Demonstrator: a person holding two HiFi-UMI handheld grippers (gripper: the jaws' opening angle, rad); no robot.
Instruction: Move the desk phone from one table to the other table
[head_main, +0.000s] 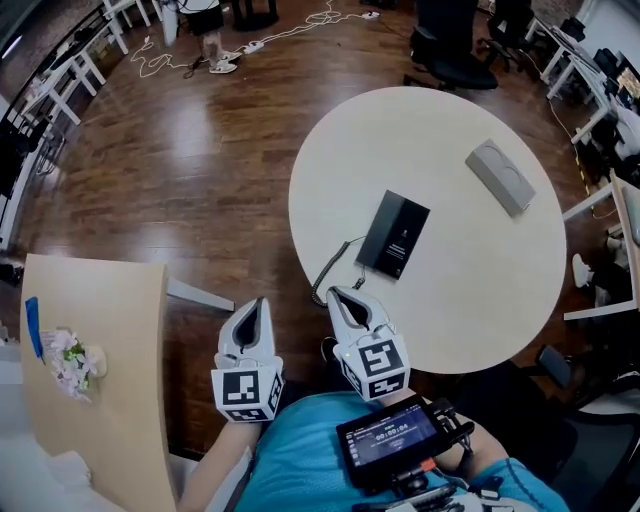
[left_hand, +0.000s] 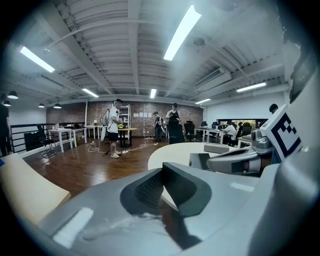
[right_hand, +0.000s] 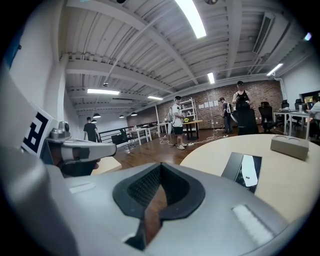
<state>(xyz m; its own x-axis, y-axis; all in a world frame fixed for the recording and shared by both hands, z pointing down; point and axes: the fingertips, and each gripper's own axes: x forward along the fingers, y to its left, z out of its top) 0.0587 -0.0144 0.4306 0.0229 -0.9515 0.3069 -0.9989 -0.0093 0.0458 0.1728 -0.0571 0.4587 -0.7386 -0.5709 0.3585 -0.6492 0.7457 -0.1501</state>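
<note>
Two tables: round table (head_main: 470, 300) and side table (head_main: 110, 340), the latter cropped by the frame edge. One phone (head_main: 393, 234) flat on the round table, cord (head_main: 325, 272) trailing over the near rim; keys indistinct. Two grippers, left gripper (head_main: 262, 303) and right gripper (head_main: 340, 294), both clenched, empty.

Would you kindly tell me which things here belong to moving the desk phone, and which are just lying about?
For the job: desk phone, its coiled cord, round table, wooden table, left gripper and right gripper, both with jaws shut and empty.

Lying about: grey box, flowers, blue strip, office chair, floor cables.
</note>
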